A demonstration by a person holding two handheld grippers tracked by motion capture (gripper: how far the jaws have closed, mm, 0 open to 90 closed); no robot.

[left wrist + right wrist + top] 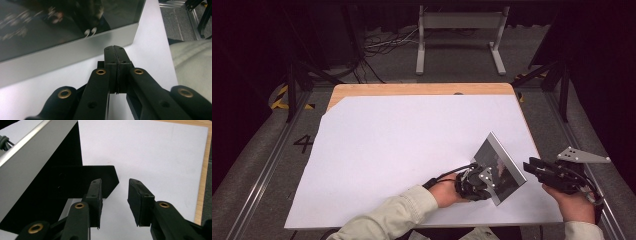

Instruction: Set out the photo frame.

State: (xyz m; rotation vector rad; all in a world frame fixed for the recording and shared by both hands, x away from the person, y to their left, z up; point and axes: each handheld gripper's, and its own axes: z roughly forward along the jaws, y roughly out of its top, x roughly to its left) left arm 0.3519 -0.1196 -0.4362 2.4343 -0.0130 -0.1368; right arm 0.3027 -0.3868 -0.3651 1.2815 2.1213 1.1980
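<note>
**Framed glass panel propped near the right edge**

The silver-framed dark glass panel is stood tilted on the white sheet, near right. The left gripper is pressed together beside its frame; the right gripper is spread, empty.

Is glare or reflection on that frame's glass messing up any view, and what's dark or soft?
High view: the picture frame glass looks dark with faint reflected specks, and the surroundings beyond the table fall into deep shadow. Left gripper view: the glass mirrors smeared highlights, and the shut left gripper looks soft up close. Right gripper view: the frame's black back swallows detail behind the open right gripper.
</note>
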